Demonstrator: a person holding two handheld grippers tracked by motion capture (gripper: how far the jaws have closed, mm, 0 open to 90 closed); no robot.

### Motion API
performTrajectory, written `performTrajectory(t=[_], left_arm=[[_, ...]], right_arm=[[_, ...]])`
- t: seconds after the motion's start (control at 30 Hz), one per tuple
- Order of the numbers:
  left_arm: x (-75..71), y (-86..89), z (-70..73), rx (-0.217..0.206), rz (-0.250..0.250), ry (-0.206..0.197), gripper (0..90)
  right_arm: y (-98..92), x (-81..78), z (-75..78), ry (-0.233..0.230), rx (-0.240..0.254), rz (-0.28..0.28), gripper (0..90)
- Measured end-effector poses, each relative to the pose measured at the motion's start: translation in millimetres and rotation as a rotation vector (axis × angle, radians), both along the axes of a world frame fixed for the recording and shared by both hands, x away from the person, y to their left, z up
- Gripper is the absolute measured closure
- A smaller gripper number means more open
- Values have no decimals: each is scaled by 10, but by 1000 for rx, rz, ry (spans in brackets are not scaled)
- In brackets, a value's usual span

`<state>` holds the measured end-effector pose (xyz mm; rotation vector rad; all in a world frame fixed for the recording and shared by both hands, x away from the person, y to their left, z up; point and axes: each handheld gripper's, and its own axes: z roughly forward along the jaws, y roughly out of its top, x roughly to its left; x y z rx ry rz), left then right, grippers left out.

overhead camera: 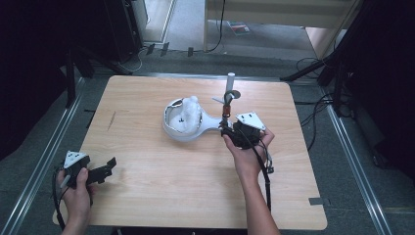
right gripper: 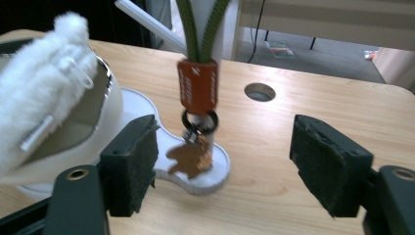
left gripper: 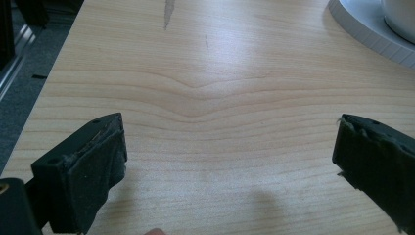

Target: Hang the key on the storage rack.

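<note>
A white stand sits mid-table: a round bowl joined by a neck to a small base with an upright post. A white fluffy toy lies in the bowl. From the post hangs a green lanyard with an orange tag and a key ring with small brown keys above the base. My right gripper stands open at the base, the keys hanging between its jaws nearer the left pad, untouched; in the high view the right gripper points at the post. My left gripper rests open at the table's front left, nothing between its jaws.
The table has a round hole just behind the post. The stand's rim shows at the far right of the left gripper view. Bare wood spreads between the two hands. Cables and dark stands surround the table on the floor.
</note>
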<state>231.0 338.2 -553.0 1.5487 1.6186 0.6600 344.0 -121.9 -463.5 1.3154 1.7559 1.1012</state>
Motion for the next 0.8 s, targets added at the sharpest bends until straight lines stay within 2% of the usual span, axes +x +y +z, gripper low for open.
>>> performTrajectory(t=[0.07,0.1,0.13,0.2,0.4,0.5,0.6,0.8], left_arm=[[0,-2,2,3,0,2,4],[0,-4,1,4,0,2,4],[2,-5,1,4,1,3,4],[4,-5,1,2,1,6,4],[6,-5,0,2,0,8,4],[4,-4,-1,0,0,3,4],[3,-1,0,-2,1,3,4],[3,-3,-1,0,1,2,4]], right_arm=[[-49,-34,-28,-7,7,-13,180],[-85,-46,-44,-4,28,-5,159],[-119,-59,-60,11,54,2,147],[-186,-90,-92,37,76,12,132],[-334,-232,-170,30,66,22,7],[-412,-309,-225,24,55,25,0],[-496,-366,-284,47,56,24,0],[-700,-484,-384,60,62,2,0]])
